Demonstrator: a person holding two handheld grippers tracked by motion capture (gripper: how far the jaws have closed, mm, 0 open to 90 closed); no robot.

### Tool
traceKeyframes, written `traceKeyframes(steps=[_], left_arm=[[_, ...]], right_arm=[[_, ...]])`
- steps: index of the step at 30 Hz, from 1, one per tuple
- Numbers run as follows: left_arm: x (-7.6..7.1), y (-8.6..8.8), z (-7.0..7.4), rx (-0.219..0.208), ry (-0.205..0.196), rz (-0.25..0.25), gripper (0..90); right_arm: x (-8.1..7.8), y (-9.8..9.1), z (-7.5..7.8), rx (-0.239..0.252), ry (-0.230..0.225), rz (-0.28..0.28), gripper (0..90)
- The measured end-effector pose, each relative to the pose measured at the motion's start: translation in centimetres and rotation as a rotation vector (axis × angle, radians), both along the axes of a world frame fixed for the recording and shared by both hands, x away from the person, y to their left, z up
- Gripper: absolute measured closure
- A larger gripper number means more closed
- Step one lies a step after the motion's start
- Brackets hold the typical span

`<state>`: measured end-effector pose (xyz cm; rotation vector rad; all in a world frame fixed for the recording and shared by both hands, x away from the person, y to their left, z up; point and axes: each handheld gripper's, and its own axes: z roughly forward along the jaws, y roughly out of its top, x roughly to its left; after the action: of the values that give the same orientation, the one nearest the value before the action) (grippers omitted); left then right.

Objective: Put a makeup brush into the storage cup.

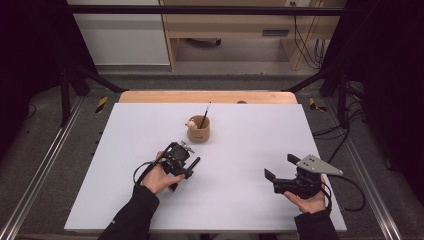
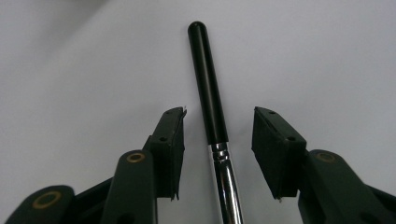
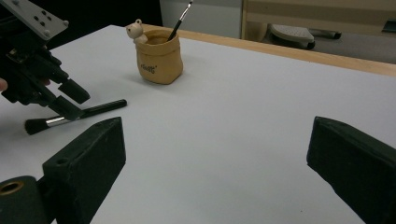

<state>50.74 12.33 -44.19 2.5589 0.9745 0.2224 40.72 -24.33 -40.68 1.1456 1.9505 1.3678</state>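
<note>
A makeup brush (image 2: 205,70) with a black handle and silver ferrule lies flat on the white table. My left gripper (image 2: 219,112) points down over it, jaws standing on either side of the handle with a gap on each side, so it is open. From the right gripper view the brush (image 3: 88,112) lies under the left gripper (image 3: 65,100), its dark bristles pointing left. In the high view the left gripper (image 1: 182,160) is left of centre. My right gripper (image 1: 280,166) rests at the right, open with nothing between its jaws (image 3: 215,126).
A tan pot (image 1: 198,129) with a small bear figure on its rim stands beyond the left gripper, a thin brush (image 1: 205,112) leaning in it. The white tabletop (image 1: 240,200) ends at a wooden strip (image 1: 207,96) at the far side. Black frame posts flank the table.
</note>
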Motion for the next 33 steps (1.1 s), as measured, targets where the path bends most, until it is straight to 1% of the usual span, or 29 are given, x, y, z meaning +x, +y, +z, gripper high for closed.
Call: traceKeyframes(steps=[4,6,11,14,20,26,33], left_arm=[[0.2,-0.1,-0.3,0.017,0.021,-0.013,59.7],[0.3,-0.2,-0.5,0.010,0.028,-0.009,61.7],[0.4,-0.4,-0.6,0.025,0.046,-0.022,66.4],[0.4,-0.5,-0.6,0.038,0.045,-0.018,68.8],[0.5,-0.7,-0.5,0.049,0.062,-0.007,73.3],[0.5,-1.0,-0.5,0.069,0.069,-0.007,75.6],[0.6,-1.0,-0.5,0.068,0.077,-0.018,78.4]], right_arm=[[0.0,0.1,0.0,0.001,0.002,0.004,5.1],[0.0,0.1,0.0,0.001,0.003,0.004,5.1],[0.0,0.0,0.0,0.001,0.003,0.006,5.1],[0.0,0.1,0.0,0.001,0.004,0.007,5.1],[0.0,0.1,0.0,0.002,0.005,0.007,5.1],[0.0,0.1,0.0,0.001,0.004,0.011,5.1],[0.0,0.2,0.0,-0.003,0.004,0.009,5.1]])
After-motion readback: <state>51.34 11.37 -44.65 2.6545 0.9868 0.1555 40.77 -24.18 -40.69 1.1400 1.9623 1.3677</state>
